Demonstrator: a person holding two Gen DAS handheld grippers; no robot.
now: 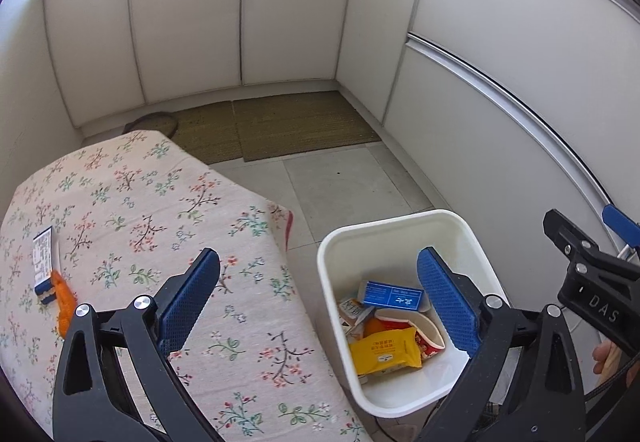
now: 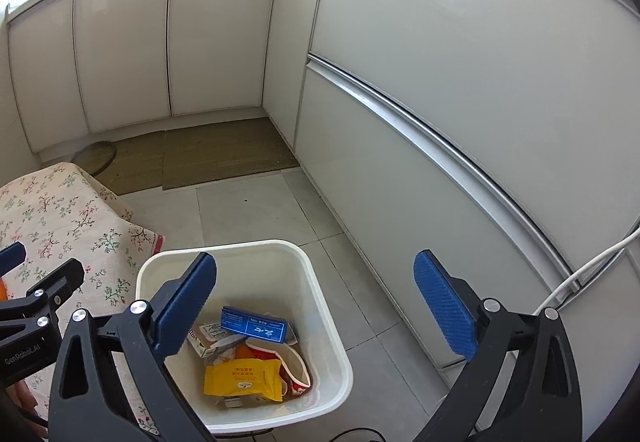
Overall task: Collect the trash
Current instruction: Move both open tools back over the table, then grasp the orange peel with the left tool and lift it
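Trash still waits on the flowered tablecloth: a small printed box and an orange scrap touching it, near the cloth's left edge. The white bin beside the table already holds wrappers. My left gripper and right gripper both stand wide and empty. I'd swing the left across, straddle the box squarely, then close.

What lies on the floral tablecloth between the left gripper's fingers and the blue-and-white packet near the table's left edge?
In the left wrist view, only bare floral cloth lies between the left gripper and the packet; an orange wrapper sits beside the packet.
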